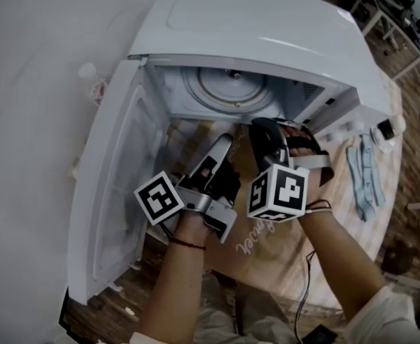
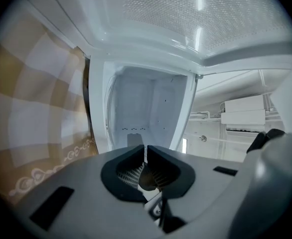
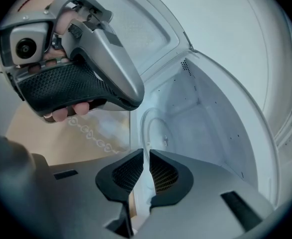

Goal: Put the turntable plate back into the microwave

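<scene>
The plate [image 1: 228, 90] is seen in the head view lying flat on the floor of the microwave [image 1: 267, 27], deep inside the cavity. The door [image 1: 117, 192] is swung wide to the left. Both grippers are held just in front of the opening, side by side and apart from the plate. The left gripper [image 1: 223, 143] is pointed up towards the cavity, and the right gripper [image 1: 264, 129] is set beside it, nearer the control side. A patterned cloth [image 1: 267, 256] is spread beneath the microwave.

In the left gripper view, the jaws of the left gripper [image 2: 145, 151] are pressed together, with only a hairline slit left between them and nothing pinched. Beyond them the white cavity [image 2: 146, 108] is faced, the dotted door window [image 2: 186, 9] is seen along the top, and the checked cloth [image 2: 31, 98] at the left. The plate cannot be made out for certain here.

In the right gripper view, the jaws of the right gripper [image 3: 147, 156] are drawn together to a narrow slit and nothing is gripped. The plate [image 3: 153, 126] is seen past them as a pale disc within the cavity, untouched. The left gripper is shown at the upper left, with fingers [image 3: 61, 114] wrapped around its grip.
</scene>
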